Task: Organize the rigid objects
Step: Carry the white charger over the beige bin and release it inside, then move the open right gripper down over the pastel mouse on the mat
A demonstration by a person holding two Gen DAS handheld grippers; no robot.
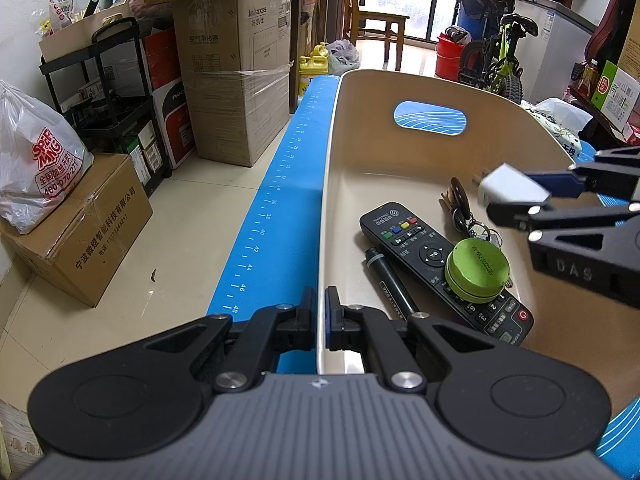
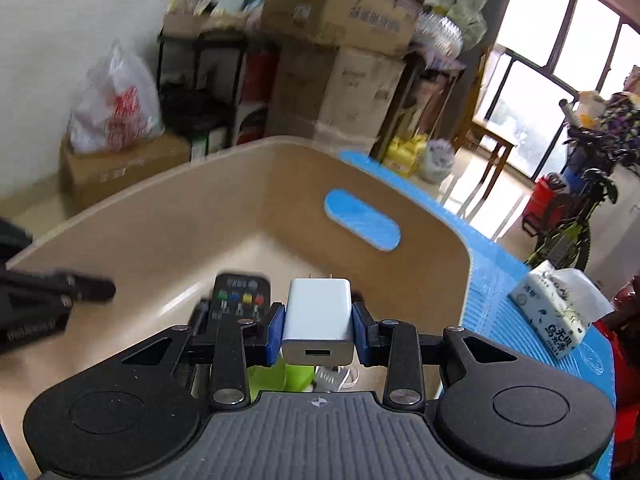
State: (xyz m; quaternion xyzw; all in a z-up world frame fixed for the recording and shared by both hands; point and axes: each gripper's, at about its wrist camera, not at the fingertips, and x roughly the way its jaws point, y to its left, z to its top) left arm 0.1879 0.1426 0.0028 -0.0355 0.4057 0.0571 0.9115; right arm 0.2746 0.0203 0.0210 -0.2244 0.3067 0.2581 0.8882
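A: What is way over on the left?

B: A white plastic bag (image 1: 38, 156) with red letters. It sits on a brown cardboard box (image 1: 86, 232) on the pale tile floor (image 1: 176, 224). Next comes a black shelf cart (image 1: 108, 92), then a tall stack of big cardboard boxes (image 1: 236, 72).

A: And the table?

B: It has a blue mat (image 1: 276, 200) with little white ruler marks along its edge. A beige bin (image 1: 332, 152) stands on the mat. The bin has an oval handle hole (image 1: 430, 118) in its far wall.

A: What does the left gripper (image 1: 320, 324) do?

B: Its two jaws are pressed together on the near left rim of the bin. The thin wall is pinched between them.

A: What lies in the bin?

B: A black marker (image 1: 390, 284), then a black remote control (image 1: 432, 256) with colored buttons. A round green tin (image 1: 476, 270) sits on the remote. A bunch of keys (image 1: 464, 212) lies just behind it.

A: And the right gripper (image 2: 318, 326)?

B: Its blue pads (image 2: 274, 332) squeeze a white charger plug (image 2: 318, 322) from both sides. The plug hangs above the inside of the bin, over the keys, with its prongs pointing away.

A: What is far right?

B: A tissue pack (image 2: 560, 312) lies on the mat beside the bin. Behind it are a green bicycle (image 1: 500, 60), a red bucket (image 1: 448, 54), a wooden chair (image 1: 376, 16) and bright windows (image 2: 532, 76).
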